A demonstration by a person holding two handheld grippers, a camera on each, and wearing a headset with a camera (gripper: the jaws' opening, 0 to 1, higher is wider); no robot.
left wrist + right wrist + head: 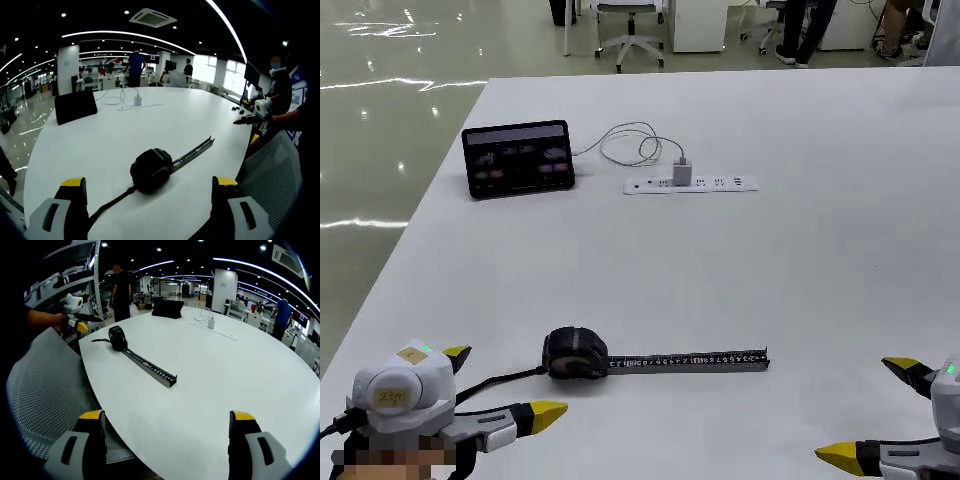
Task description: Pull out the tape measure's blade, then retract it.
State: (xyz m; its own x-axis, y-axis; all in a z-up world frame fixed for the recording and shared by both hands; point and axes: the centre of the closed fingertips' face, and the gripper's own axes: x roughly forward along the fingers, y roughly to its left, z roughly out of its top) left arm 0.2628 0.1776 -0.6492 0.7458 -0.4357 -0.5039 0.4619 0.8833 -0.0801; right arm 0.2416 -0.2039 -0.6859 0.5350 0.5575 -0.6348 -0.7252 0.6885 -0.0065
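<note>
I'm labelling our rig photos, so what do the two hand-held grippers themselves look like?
The left hand-held gripper has a rounded white plastic body, grey-and-black jaws ending in yellow tips, a small green light on top and a thin black cable trailing off. The right hand-held gripper matches: pale grey-white body, yellow-tipped jaws, another green light.

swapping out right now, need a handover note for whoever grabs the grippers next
Left gripper: open, holding nothing, near the tape measure case on its strap side, not touching it.
Right gripper: open, holding nothing, clear of the blade tip.
Things: the case lies on the white table, with the blade extended flat toward the right gripper's side.
Done: the blade looks pulled out.
Left: retract the blade, probably steadying the case with the left gripper first.
</note>
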